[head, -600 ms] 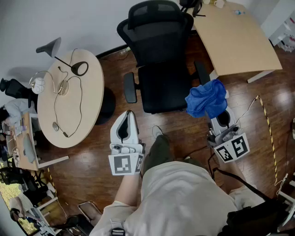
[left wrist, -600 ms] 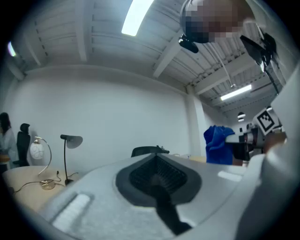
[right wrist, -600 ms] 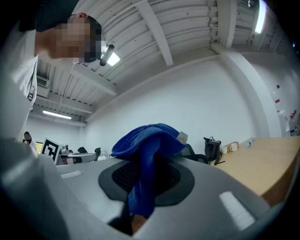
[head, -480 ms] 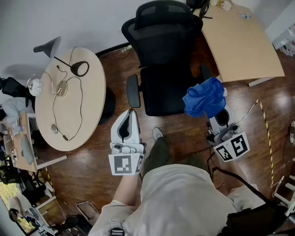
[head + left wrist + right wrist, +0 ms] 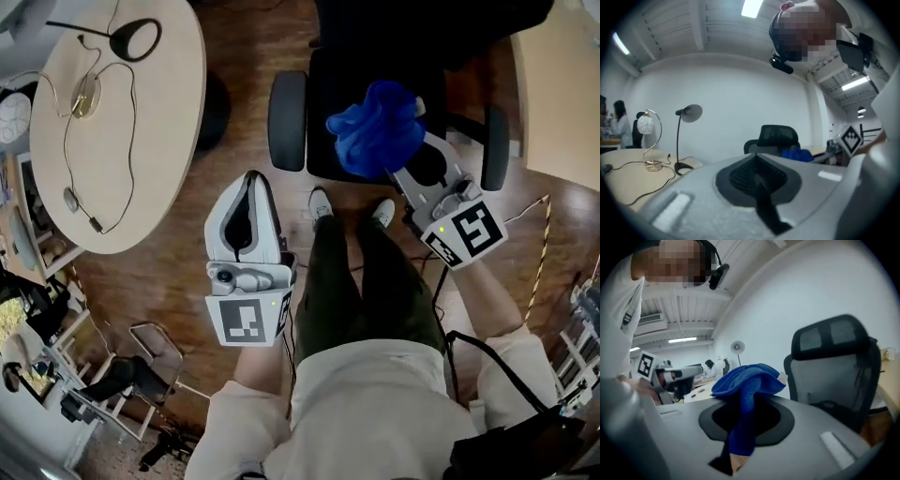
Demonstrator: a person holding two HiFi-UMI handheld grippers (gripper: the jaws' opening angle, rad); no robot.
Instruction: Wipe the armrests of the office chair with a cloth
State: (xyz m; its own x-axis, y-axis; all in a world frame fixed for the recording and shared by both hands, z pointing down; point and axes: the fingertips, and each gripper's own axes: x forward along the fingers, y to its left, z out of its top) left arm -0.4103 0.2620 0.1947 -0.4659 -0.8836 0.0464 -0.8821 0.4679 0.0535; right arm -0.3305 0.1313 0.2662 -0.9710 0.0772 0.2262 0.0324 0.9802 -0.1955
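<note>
My blue cloth (image 5: 377,128), pinched in my right tool (image 5: 403,164), hangs over the office chair (image 5: 323,84) seat, so I'd drape it flat on the right-side armrest (image 5: 494,147) and wipe lengthwise; my left tool (image 5: 249,183) is pressed together, empty, before the chair.

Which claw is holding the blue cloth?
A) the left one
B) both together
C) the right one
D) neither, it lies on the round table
C: the blue cloth is pinched in the right claw, as the right gripper view shows; the left claw holds nothing.
</note>
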